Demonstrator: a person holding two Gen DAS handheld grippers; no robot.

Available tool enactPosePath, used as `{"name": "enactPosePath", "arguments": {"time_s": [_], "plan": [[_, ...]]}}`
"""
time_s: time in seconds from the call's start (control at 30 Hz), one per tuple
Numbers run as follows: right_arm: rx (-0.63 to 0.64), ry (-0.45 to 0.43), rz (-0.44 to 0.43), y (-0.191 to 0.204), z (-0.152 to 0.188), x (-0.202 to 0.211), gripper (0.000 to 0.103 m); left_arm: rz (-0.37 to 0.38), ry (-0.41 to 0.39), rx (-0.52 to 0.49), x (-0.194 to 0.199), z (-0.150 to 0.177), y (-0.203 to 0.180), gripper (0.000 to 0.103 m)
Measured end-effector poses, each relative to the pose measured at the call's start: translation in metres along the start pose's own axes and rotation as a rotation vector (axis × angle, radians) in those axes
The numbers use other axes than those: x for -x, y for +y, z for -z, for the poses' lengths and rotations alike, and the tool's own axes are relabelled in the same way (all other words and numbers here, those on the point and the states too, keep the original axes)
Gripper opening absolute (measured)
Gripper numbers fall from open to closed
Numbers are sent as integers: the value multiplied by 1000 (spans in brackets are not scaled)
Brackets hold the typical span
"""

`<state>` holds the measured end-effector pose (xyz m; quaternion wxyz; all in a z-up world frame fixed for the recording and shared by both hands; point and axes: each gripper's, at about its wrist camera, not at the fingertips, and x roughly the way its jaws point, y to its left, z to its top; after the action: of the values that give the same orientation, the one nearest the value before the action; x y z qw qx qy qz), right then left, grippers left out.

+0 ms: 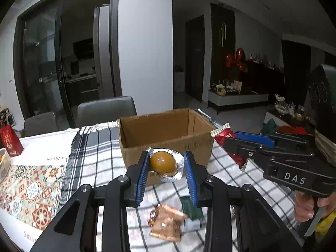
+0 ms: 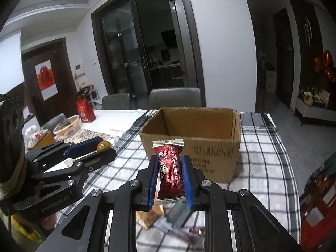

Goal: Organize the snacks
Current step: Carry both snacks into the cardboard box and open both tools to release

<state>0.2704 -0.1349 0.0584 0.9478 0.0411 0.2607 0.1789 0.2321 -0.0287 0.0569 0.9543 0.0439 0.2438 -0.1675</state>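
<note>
Checked tablecloth (image 2: 262, 147) (partly patterned), cardboard box (image 2: 189, 138), grey chairs (image 2: 174, 97), glass doors (image 2: 126, 48)

The snacks (image 1: 168, 222) lying under the tongs are blurred, their labels unreadable.

Cardboard box (image 1: 166, 134) sits open-topped on the checked cloth (image 1: 98, 147), which covers the table. Two chairs (image 2: 174, 97) stand behind the table, beyond the box. Left gripper (image 1: 167, 161) is in front of the box, above the cloth, an egg-shaped snack in a blister pack (image 1: 164, 163) between its pads. Right gripper (image 2: 169, 166) is to its right, also before the box, a wrapped snack bar (image 2: 171, 168) upright between its pads. Loose snack wrappers (image 1: 168, 222) lie on the cloth below and between both grippers. Left of the checked cloth lies a patterned mat (image 1: 31, 191); a gift bag (image 2: 85, 110) and a basket (image 2: 68, 126) sit further left.
</note>
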Motion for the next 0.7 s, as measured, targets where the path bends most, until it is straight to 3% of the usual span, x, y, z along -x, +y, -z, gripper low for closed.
{"name": "enactPosePath", "arguments": {"time_s": [0.43,0.7], "plan": [[-8,-31,30,-19,-54,-31,24,8,-8,7,-44,-48,16,33],[-28,14,47,-40,-71,-67,24,11,24,6,-81,-72,24,33]]}}
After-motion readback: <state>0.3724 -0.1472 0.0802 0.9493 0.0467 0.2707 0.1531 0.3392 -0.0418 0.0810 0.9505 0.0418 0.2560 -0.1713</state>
